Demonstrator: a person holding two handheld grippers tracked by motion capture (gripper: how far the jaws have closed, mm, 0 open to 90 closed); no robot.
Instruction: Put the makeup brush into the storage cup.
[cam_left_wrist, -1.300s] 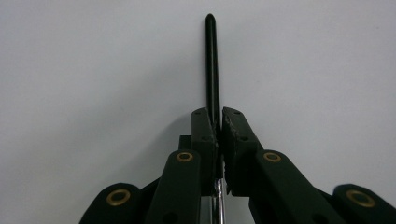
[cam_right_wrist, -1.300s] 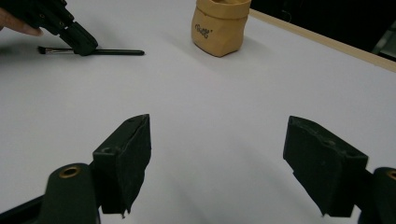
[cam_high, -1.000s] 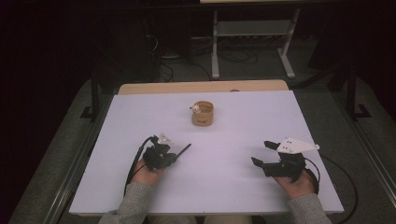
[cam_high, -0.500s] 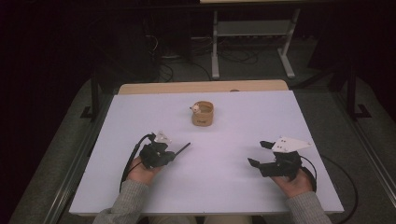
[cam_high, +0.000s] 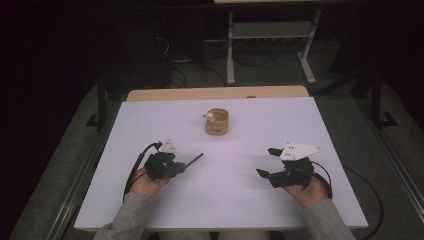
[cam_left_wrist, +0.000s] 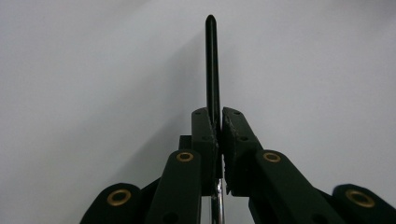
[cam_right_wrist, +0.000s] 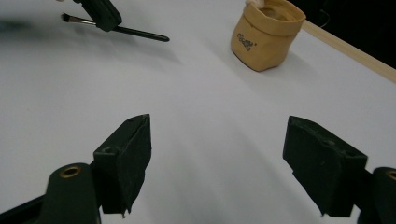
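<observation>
White table (cam_high: 150, 210) — tan pouch (cam_high: 217, 121) stands mid-table, toward its far edge. Right gripper (cam_high: 266, 162), jaws wide and empty, sits well right of the pouch. Left gripper (cam_high: 176, 168) clamps a black brush (cam_high: 195, 159) — handle aimed toward the pouch, nearer than the right gripper.

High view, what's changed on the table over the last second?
The right gripper, jaws open and empty, has shifted slightly leftward toward the table's middle. Nothing was taken or let go. The left gripper stays shut on the black brush, and the tan pouch sits where it was.
</observation>
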